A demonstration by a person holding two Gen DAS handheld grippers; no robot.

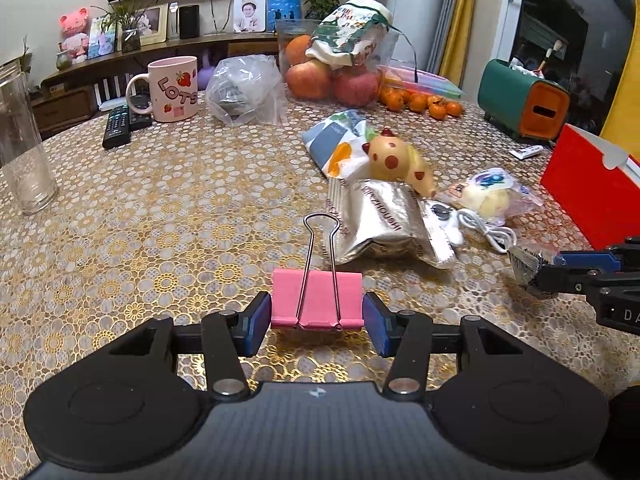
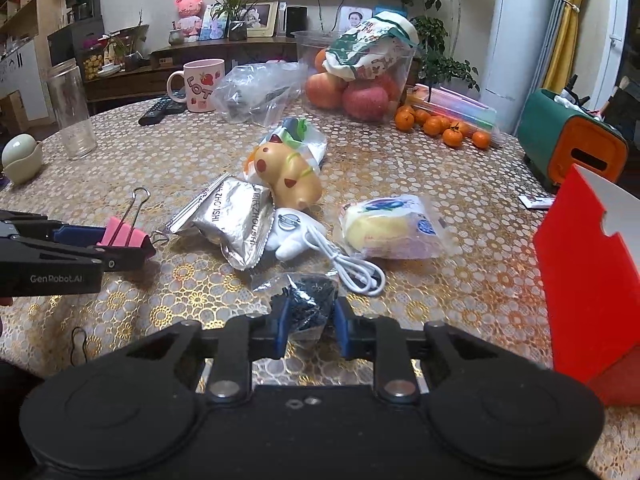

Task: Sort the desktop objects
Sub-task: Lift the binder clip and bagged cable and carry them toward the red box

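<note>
**Both grippers loaded above cluttered table**

Table (image 1: 160, 216), round, covered in gold-and-white floral lace-pattern cloth, carries all items. Red cardboard box (image 2: 580, 280) stands open at the right edge. Silver foil snack packet (image 2: 236, 220) lies mid-table, with a yellow red-spotted plastic toy figure (image 2: 292, 176) just behind it and touching. Clear-wrapped yellow pastry (image 2: 388, 228) lies to the right of these; a coiled white cable (image 2: 348, 260) sits between pastry and foil packet.

Left gripper (image 1: 318, 320): blue pads clamped on the sides of a pink metal binder clip (image 1: 316, 300), wire handles pointing forward, clip raised off the cloth.

Right gripper (image 2: 310, 326): jaws clenched on a small clear packet of dark contents (image 2: 310, 300).
</note>
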